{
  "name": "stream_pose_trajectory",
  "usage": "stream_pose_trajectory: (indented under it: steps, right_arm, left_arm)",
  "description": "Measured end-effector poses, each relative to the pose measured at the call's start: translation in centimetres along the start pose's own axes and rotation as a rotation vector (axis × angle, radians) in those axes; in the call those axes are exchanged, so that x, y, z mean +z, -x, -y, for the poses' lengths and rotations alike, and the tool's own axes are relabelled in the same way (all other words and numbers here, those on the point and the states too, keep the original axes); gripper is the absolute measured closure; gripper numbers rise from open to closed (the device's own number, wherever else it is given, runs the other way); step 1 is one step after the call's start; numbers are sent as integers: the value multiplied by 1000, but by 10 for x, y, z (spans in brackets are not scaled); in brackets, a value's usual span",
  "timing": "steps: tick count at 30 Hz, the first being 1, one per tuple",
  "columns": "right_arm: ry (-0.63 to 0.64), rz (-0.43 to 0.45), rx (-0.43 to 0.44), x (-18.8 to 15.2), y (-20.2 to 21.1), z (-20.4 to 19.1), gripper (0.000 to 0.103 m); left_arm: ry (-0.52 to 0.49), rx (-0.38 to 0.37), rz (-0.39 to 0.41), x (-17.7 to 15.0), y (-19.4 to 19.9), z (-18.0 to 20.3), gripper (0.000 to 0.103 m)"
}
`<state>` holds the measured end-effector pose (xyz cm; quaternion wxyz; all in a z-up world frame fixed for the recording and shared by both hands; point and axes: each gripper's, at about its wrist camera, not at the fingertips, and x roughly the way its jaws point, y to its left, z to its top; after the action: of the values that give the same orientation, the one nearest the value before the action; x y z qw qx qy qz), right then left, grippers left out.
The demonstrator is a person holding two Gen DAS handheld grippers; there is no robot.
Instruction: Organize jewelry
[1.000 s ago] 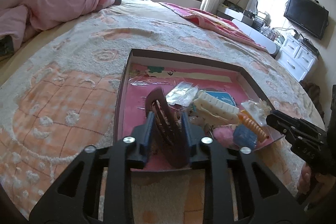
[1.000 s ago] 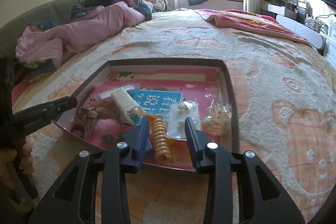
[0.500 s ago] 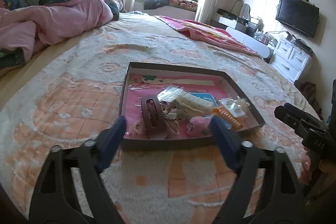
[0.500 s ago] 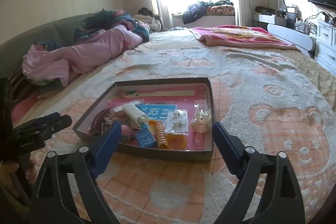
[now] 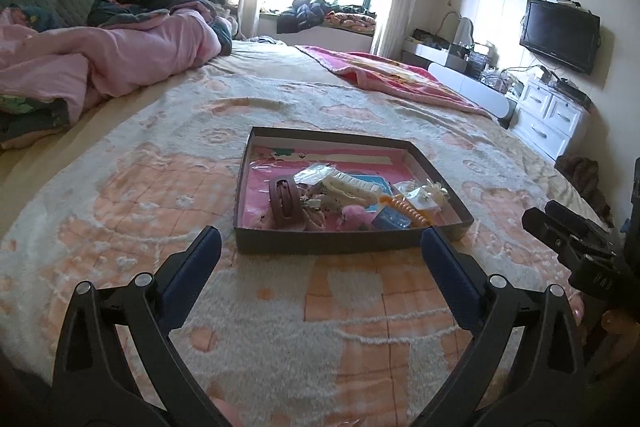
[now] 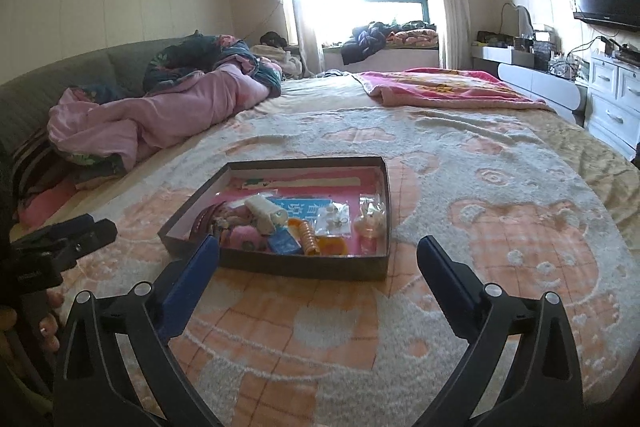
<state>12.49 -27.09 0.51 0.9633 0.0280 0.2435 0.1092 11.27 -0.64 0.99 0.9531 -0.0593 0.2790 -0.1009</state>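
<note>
A shallow dark box [image 5: 328, 247] with a pink floor sits on the bed and holds the jewelry and hair items: a brown hair claw [image 5: 285, 202], a cream comb clip [image 5: 352, 187], an orange spiral tie [image 5: 406, 209], a pink pompom [image 5: 356, 217] and small clear bags [image 5: 424, 193]. My left gripper [image 5: 320, 251] is open and empty, held back from the box's near wall. My right gripper [image 6: 318, 259] is open and empty, also short of the box [image 6: 304, 265]. The orange spiral tie [image 6: 309, 237] lies inside.
The bed is covered by a peach and white fleece blanket [image 5: 280, 307]. A pink quilt [image 5: 120, 59] is heaped at the far left, a red blanket [image 5: 392, 75] at the far right. White drawers [image 5: 552, 115] and a TV [image 5: 560, 35] stand right of the bed.
Both grippers opened, the left letting go of the brown hair claw into the box, and both pulled back and up away from the box.
</note>
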Motion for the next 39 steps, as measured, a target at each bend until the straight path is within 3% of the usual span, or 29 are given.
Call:
stream_pose_trajectory:
  steps: [9, 18, 30, 39]
  right_arm:
    - [28, 49, 4, -16, 24, -10, 7]
    - [55, 110, -2, -30, 37, -14, 7]
    - [41, 132, -17, -42, 27, -10, 7]
    - [30, 127, -32, -46, 18, -9, 7]
  left_arm:
    - [17, 27, 23, -18, 28, 3, 11]
    - [34, 54, 80, -30, 32, 1, 11]
    - [18, 59, 125, -36, 28, 2, 11]
    - [5, 51, 108, -38, 20, 4, 11]
